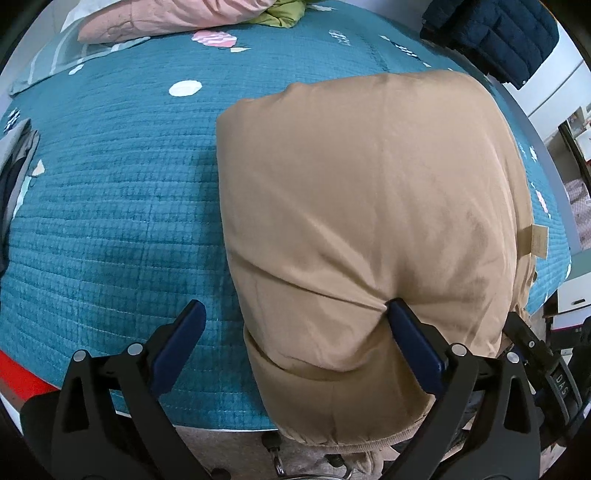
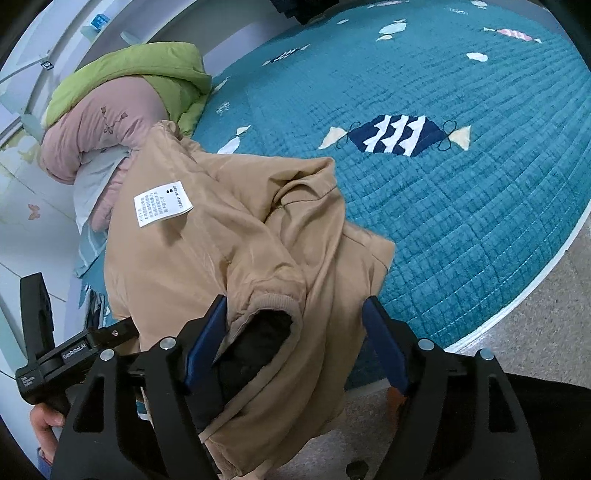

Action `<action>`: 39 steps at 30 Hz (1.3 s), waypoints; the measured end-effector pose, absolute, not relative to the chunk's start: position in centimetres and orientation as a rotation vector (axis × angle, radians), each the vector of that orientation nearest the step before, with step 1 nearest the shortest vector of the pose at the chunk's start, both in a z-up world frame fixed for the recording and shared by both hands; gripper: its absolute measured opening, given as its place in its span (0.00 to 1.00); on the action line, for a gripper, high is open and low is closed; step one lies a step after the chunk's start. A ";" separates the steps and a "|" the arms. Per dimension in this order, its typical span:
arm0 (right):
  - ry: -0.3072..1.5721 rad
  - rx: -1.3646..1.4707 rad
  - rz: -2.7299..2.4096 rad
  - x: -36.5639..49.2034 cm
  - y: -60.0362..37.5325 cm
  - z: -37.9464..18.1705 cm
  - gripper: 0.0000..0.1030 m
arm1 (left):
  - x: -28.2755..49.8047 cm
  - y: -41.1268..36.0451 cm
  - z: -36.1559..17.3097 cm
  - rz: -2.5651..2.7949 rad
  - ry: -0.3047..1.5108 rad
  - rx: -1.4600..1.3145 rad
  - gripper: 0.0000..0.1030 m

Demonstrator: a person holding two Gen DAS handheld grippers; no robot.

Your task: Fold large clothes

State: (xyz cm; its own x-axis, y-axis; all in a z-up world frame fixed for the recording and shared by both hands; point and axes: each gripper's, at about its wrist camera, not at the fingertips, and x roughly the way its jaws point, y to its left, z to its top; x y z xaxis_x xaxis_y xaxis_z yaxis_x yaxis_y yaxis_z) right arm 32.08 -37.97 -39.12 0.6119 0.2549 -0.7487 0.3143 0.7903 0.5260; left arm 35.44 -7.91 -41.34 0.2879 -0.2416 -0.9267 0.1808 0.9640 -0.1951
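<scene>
A tan jacket (image 1: pixel 369 206) lies folded into a bundle on the teal quilted bedspread (image 1: pixel 122 206), its near end hanging over the bed's front edge. My left gripper (image 1: pixel 295 314) is open; its right finger presses the jacket's near part, its left finger is over bare bedspread. In the right wrist view the tan jacket (image 2: pixel 229 251) shows a white care label (image 2: pixel 162 203) and a ribbed cuff (image 2: pixel 273 306). My right gripper (image 2: pixel 295 314) is open, its jaws standing either side of the cuff and the fabric around it.
A pink quilt (image 1: pixel 162 18) and green garment (image 1: pixel 284 14) lie at the bed's far side. A navy puffer jacket (image 1: pixel 498 33) sits far right. Grey clothing (image 1: pixel 14 177) lies at the left edge. The left gripper's body (image 2: pixel 74 350) shows in the right view. The floor (image 2: pixel 546 295) borders the bed.
</scene>
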 end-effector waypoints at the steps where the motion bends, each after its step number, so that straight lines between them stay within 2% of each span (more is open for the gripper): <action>1: 0.930 0.721 -0.027 32.1 -38.5 -39.4 0.70 | 35.5 -7.9 -41.4 -0.285 1.245 -0.055 0.96; 5: 0.919 0.813 0.001 32.3 -40.2 -39.8 0.72 | 35.7 -8.1 -41.5 -0.303 1.236 -0.045 0.96; 6: 0.928 0.817 0.003 32.6 -40.7 -39.9 0.77 | 35.8 -8.1 -41.6 -0.308 1.237 -0.050 0.96; 9: 0.978 0.811 0.013 33.4 -41.3 -40.8 0.85 | 36.1 -8.1 -41.9 -0.317 1.246 -0.073 0.96; 15: 1.008 0.910 0.113 34.2 -41.7 -43.0 0.92 | 35.4 -5.8 -41.1 -0.335 1.231 -0.168 0.96; 19: 1.022 0.970 0.197 34.5 -41.0 -43.4 0.92 | 35.4 -3.9 -42.6 -0.337 1.283 -0.288 0.96; 22: 1.041 1.046 0.333 34.9 -39.3 -43.6 0.92 | 35.7 -4.9 -43.5 -0.357 1.301 -0.324 0.96; 24: 1.070 0.977 0.335 35.2 -37.9 -43.7 0.92 | 35.9 -5.9 -44.0 -0.385 1.315 -0.342 0.96; 28: 1.041 1.038 0.318 35.5 -38.3 -44.3 0.94 | 36.4 -7.0 -44.9 -0.410 1.328 -0.391 0.96; 31: 1.034 1.026 0.336 35.3 -38.0 -43.9 0.89 | 37.0 -7.4 -45.5 -0.448 1.355 -0.433 0.96; 32: 1.027 1.023 0.342 35.4 -37.8 -43.6 0.77 | 37.1 -7.6 -45.4 -0.456 1.351 -0.423 0.94; 33: 1.014 1.036 0.365 35.4 -37.5 -43.4 0.61 | 37.0 -8.1 -44.8 -0.465 1.324 -0.391 0.85; 35: 0.995 1.021 0.379 35.4 -37.0 -42.6 0.49 | 36.4 -8.7 -43.6 -0.466 1.278 -0.326 0.74; 37: 0.981 0.997 0.381 35.4 -36.4 -41.6 0.43 | 36.0 -8.5 -42.4 -0.476 1.239 -0.300 0.60; 39: 0.962 0.992 0.399 35.2 -35.7 -40.7 0.39 | 35.7 -7.7 -41.1 -0.471 1.196 -0.292 0.53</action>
